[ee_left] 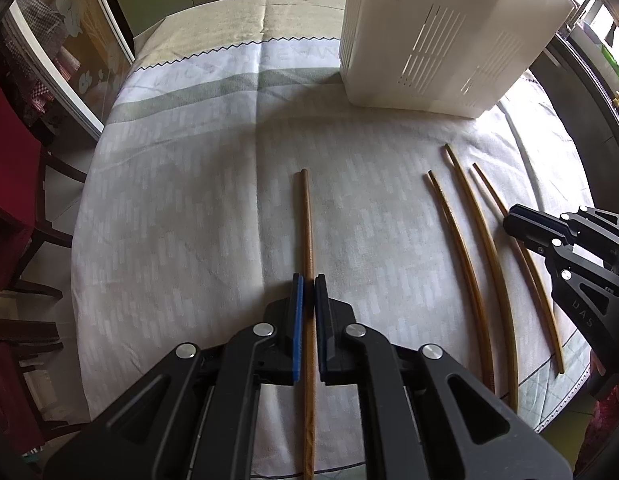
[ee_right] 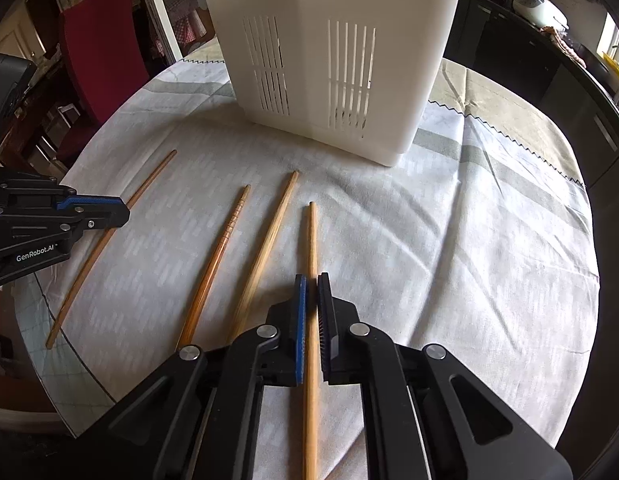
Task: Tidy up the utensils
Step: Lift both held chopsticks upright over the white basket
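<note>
Several wooden chopsticks lie on the pale tablecloth. My left gripper (ee_left: 309, 285) is shut on a brown chopstick (ee_left: 307, 220) that lies along the cloth; this chopstick shows at the left of the right wrist view (ee_right: 149, 182). My right gripper (ee_right: 312, 286) is shut on a light chopstick (ee_right: 312, 236), the rightmost one. Two loose chopsticks (ee_right: 213, 264) (ee_right: 269, 240) lie between them, seen in the left wrist view too (ee_left: 457, 236) (ee_left: 485, 236). A white slotted utensil holder (ee_right: 329, 60) stands upright behind them.
The tablecloth (ee_left: 181, 184) covers a round table. A red chair (ee_right: 97, 44) stands at the left. Dark counters (ee_right: 549, 64) run along the right. The left gripper body (ee_right: 37, 216) sits at the left edge of the right view.
</note>
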`<state>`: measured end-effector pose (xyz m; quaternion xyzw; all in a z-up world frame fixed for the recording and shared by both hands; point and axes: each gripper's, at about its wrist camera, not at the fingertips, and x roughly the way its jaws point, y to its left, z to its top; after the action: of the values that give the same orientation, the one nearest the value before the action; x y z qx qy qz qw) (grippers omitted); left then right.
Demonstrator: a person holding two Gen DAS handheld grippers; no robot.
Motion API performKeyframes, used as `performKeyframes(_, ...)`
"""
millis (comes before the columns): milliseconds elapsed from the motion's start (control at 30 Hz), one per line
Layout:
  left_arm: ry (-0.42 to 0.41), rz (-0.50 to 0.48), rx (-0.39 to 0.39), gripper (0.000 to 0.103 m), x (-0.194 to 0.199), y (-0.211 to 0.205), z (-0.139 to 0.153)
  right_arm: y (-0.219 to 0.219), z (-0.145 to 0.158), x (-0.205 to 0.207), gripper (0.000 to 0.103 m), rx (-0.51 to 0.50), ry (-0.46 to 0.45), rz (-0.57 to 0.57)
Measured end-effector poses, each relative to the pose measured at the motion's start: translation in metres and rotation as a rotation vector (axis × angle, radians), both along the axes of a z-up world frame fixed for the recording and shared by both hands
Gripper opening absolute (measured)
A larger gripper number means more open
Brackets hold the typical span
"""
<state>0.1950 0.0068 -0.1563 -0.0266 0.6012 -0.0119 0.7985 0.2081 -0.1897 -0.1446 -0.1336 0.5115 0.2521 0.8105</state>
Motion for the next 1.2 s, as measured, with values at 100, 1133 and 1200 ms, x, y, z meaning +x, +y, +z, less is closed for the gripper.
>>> performKeyframes(100,-0.013,0.004,-0.018,0.006,-0.003,0.004,0.004,-0.008,0.017,-0.002,0.006,0.047,-0.030,-0.013)
performKeyframes(1133,-0.324,-0.123,-0.069,0.005,-0.056,-0.017,0.140,-0.082,0.161,-0.083,0.007,0.296,-0.326,-0.014)
performKeyframes(1200,-0.328,-0.126,-0.072,0.005,-0.056,-0.018,0.142,-0.082,0.164,-0.084,0.007,0.300,-0.333,-0.012)
